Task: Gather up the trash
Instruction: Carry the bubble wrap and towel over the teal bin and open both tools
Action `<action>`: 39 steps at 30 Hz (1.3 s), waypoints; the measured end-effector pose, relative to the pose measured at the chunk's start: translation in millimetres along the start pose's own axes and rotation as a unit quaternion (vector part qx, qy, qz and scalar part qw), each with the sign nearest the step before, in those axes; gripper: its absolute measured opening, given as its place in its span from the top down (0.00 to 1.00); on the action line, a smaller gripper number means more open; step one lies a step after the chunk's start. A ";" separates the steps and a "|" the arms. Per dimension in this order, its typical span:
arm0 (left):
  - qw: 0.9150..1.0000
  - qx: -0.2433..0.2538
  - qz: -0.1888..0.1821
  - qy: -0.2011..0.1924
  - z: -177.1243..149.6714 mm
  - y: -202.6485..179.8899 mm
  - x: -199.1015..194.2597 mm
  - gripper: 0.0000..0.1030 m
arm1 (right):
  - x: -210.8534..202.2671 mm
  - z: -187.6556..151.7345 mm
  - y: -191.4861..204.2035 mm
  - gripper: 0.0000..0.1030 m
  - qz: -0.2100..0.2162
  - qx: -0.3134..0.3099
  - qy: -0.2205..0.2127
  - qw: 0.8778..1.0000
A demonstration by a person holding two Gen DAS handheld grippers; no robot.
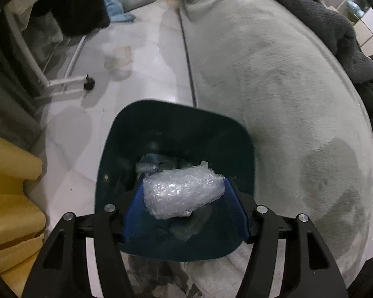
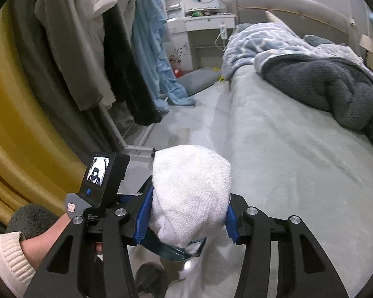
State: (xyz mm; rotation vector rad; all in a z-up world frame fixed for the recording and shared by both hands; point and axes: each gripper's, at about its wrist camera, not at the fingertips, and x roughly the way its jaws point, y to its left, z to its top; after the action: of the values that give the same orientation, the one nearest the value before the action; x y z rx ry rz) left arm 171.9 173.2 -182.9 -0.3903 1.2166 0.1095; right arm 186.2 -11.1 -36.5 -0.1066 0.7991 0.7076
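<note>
In the left wrist view my left gripper (image 1: 184, 196) is shut on a wad of clear bubble wrap (image 1: 181, 191), pinched between the blue pads (image 1: 134, 206). It hangs over the mouth of a dark teal trash bin (image 1: 176, 110), which holds some other crumpled plastic (image 1: 149, 164). In the right wrist view my right gripper (image 2: 189, 213) is shut on a bulky white towel-like wad (image 2: 191, 178). Part of the bin's rim (image 2: 171, 253) shows just under that wad. The left gripper's body with its small screen (image 2: 99, 173) and the hand holding it (image 2: 49, 233) sit close on the left.
A bed with a pale grey cover (image 1: 273, 87) runs along the right, with a dark blanket (image 2: 323, 87) heaped on it. A white clothes rack on castors (image 1: 89, 83) with hanging clothes (image 2: 92, 37) and a yellow curtain (image 1: 10, 186) stand left. A faint translucent scrap (image 1: 118, 57) lies on the floor.
</note>
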 end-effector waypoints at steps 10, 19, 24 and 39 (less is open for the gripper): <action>0.999 -0.006 -0.017 0.038 -3.7 28.5 4.6 0.19 | 49.0 2.1 12.7 0.51 0.009 -0.021 0.038 0.999; 1.000 -0.003 -0.006 0.003 -2.1 52.7 -24.2 0.15 | 95.7 -3.6 17.1 0.51 0.009 -0.025 0.089 0.996; 0.999 0.003 -0.002 -0.039 2.8 56.0 -51.8 0.14 | 118.1 -15.3 22.4 0.51 0.006 -0.035 0.120 0.992; 0.978 0.042 -0.050 -0.197 16.0 28.7 -134.0 0.14 | 184.2 -55.0 33.3 0.50 0.001 -0.053 0.206 0.977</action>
State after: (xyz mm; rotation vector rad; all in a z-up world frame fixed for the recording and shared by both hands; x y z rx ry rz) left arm 131.0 222.2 -60.7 -0.3369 0.8052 0.0451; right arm 220.4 95.2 -196.5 -0.3570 1.1578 0.7405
